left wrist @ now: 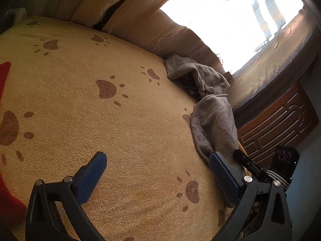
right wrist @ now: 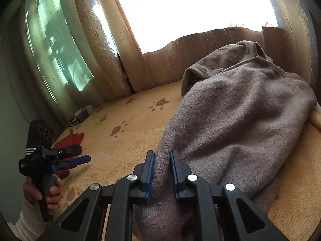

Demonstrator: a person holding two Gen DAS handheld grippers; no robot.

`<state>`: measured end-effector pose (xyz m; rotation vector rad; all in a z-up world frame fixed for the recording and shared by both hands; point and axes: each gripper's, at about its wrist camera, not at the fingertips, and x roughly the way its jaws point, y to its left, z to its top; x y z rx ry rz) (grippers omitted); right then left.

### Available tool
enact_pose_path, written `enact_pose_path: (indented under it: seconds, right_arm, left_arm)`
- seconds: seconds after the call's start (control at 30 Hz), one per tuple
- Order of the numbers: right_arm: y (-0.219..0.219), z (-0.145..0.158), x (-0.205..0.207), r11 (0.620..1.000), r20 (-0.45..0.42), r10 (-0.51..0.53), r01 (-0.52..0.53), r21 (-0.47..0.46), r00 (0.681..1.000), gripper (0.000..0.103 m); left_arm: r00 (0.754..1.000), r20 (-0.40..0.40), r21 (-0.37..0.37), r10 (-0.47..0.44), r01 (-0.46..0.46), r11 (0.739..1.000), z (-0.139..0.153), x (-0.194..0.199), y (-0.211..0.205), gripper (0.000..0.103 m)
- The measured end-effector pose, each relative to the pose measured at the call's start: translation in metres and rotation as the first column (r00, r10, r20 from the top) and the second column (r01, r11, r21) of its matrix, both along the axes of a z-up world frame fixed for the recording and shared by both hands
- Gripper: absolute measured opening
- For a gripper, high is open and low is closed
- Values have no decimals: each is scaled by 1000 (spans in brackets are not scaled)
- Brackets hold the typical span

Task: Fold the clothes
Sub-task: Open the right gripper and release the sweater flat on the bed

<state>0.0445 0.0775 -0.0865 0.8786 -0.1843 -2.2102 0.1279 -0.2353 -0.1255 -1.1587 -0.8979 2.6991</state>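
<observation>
two grippers i'm watching | right gripper [right wrist: 162, 172] pinching near edge of grey sweater [right wrist: 240, 120], heaped at right on paw-print blanket [right wrist: 124, 144] | left gripper [left wrist: 158, 172] spread, empty over blanket

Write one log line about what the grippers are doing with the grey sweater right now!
right gripper: shut on grey sweater | left gripper: open, empty | surface: paw-print blanket
</observation>
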Motion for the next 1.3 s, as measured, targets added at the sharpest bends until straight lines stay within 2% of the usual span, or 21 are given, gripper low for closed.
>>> enact_pose_path:
  seconds: [0.1, 0.17, 0.3, 0.43, 0.53, 0.6, 0.63, 0.67, 0.7, 0.73, 0.83, 0.97, 1.07, 1.2, 1.3]
  right_arm:
    - [4, 14, 10, 997, -12, 40, -41, -65, 999, 18]
    - [2, 25, 18, 994, -38, 68, -71, -87, 997, 18]
    - [1, 40, 24, 984, -50, 100, -106, -143, 994, 18]
    - [9, 40, 14, 976, -2, 88, -86, -200, 996, 18]
    - [23, 44, -3, 983, 16, 41, -37, -181, 999, 18]
    - [37, 54, -16, 989, -4, -21, 21, -146, 1000, 22]
    - [45, 60, -20, 990, -20, -49, 46, -133, 999, 30]
    - [53, 68, -24, 990, -45, -67, 61, -126, 997, 53]
    - [61, 76, -26, 990, -74, -84, 75, -120, 994, 65]
    - [69, 83, -27, 989, -108, -100, 87, -117, 989, 84]
    - [86, 105, -22, 990, -204, -122, 104, -101, 971, 85]
    - [102, 122, -15, 981, -286, -193, 182, -65, 939, 85]
    - [110, 109, -16, 977, -251, -211, 203, -60, 945, 85]
    - [110, 65, -32, 973, -146, -227, 231, 11, 963, 86]
    - [113, 37, -46, 967, -68, -254, 256, 17, 965, 86]
  left_arm:
    - [997, 66, -142, 37, -27, 990, -4, -5, 7, 103]
    - [996, 81, -199, 41, -24, 980, -5, -7, 12, 103]
    - [992, 101, -269, 74, -45, 962, -7, -7, 13, 103]
    - [979, 126, -368, 160, -104, 924, -10, -7, 6, 103]
    - [974, 129, -387, 185, -122, 914, -11, -6, 1, 103]
    - [974, 131, -393, 187, -122, 912, -12, -7, 1, 103]
    - [973, 133, -401, 188, -120, 908, -12, -7, 2, 103]
    - [973, 136, -409, 188, -118, 905, -12, -8, 3, 103]
    - [972, 140, -416, 189, -116, 902, -12, -9, 3, 103]
    - [971, 143, -422, 189, -113, 899, -13, -10, 4, 103]
    - [971, 147, -431, 190, -110, 896, -13, -11, 5, 103]
    - [970, 153, -444, 191, -105, 890, -13, -12, 7, 103]
    - [969, 156, -448, 192, -104, 888, -13, -13, 8, 103]
    - [969, 157, -450, 192, -103, 887, -13, -13, 8, 103]
    - [968, 161, -457, 192, -99, 884, -13, -13, 9, 103]
